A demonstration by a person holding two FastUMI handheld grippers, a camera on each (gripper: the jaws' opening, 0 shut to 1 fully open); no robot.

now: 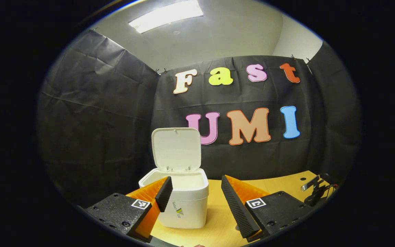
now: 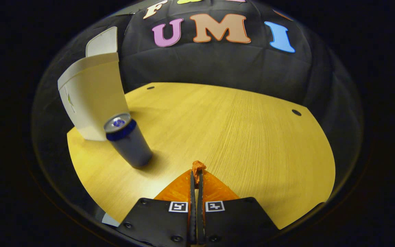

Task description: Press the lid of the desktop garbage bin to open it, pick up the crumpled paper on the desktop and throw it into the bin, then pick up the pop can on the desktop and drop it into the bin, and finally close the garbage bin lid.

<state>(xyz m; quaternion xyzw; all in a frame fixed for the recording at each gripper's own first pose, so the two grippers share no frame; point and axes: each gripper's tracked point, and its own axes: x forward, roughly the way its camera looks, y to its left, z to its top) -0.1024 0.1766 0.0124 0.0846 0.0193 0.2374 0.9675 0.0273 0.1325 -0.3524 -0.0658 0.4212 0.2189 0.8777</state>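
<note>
White bin (image 1: 183, 202) with lid (image 1: 176, 148); beside bin, blue-and-grey pop can (image 2: 129, 140); yellow wood-grain desktop (image 2: 235, 130); orange crumpled paper (image 2: 198, 167).

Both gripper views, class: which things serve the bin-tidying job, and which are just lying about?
For the job:
- white plastic desktop bin, lid raised
- dark blue metal pop can, upright beside the bin
- small orange crumpled paper, pinched in the right gripper
- left gripper, open

Lying about:
- dark clip with cable at the wooden table edge

Garbage bin (image 1: 183, 202): interior hidden behind its front wall; lower left corner covered by the left gripper's finger (image 1: 163, 193). Crumpled paper (image 2: 198, 167): mostly concealed between the closed right gripper (image 2: 196, 176) fingers. Dark object (image 1: 315, 190) right of bin: indistinct.
</note>
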